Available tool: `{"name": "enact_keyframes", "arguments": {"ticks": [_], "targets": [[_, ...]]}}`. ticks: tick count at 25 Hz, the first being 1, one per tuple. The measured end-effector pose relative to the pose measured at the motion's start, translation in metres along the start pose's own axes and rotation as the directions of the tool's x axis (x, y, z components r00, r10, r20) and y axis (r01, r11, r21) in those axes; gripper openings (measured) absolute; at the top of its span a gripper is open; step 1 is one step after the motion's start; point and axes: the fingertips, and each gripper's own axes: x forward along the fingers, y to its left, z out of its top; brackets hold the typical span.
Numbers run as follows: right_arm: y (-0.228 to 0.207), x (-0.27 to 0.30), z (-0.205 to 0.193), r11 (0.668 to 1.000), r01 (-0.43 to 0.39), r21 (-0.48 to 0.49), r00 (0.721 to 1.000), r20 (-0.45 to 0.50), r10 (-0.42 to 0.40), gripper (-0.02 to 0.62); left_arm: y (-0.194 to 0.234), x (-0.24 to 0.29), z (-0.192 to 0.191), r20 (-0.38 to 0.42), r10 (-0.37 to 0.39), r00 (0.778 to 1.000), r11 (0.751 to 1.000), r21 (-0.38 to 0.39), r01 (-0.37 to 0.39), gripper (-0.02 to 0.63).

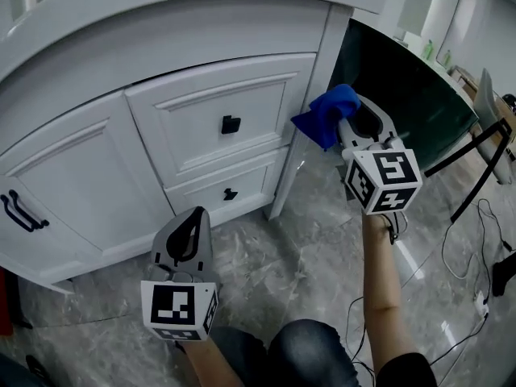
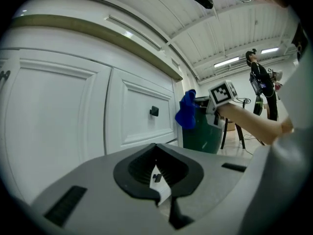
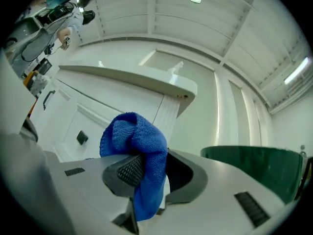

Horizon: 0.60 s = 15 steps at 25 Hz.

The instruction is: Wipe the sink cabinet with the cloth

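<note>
Marble floor [image 1: 322, 240] meets white cabinet [image 1: 201, 111]; right tool [image 1: 351, 111] clamps cloth [image 1: 325, 116], left tool [image 1: 193, 214] closed.

Green bin [image 2: 205, 131], marble floor [image 1: 322, 248], distant person [image 2: 259, 82]

The upper edge of the head view cuts off the top of the sink cabinet [image 1: 97, 160]. The lower end of the cloth [image 1: 326, 113] goes down between the jaws of the right tongs [image 1: 348, 124] and is hidden there. A red thing [image 1: 4, 301] at the left edge is too cut to name. The far person [image 2: 259, 84] in the left gripper view is too small to describe.
</note>
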Motion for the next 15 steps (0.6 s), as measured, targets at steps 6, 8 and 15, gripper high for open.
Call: {"name": "enact_keyframes", "arguments": {"ticks": [6,8,15], "targets": [[-0.016,0.028,0.082,0.998,0.04,-0.053,0.993,0.114,-0.033,0.115,-0.009,0.003,0.003,0.001,-0.014,1.0,1.0,0.002,0.014,0.0],[-0.025,0.036,0.096,0.997,0.067,-0.04,0.989,0.132,-0.061,0.115,-0.011,0.005,0.002,-0.002,-0.016,1.0,1.0,-0.001,0.016,0.0],[-0.035,0.054,0.104,0.985,0.167,-0.038,0.975,0.157,-0.159,0.115,-0.009,0.011,-0.006,-0.016,-0.029,0.999,1.0,-0.001,0.029,0.0]]}}
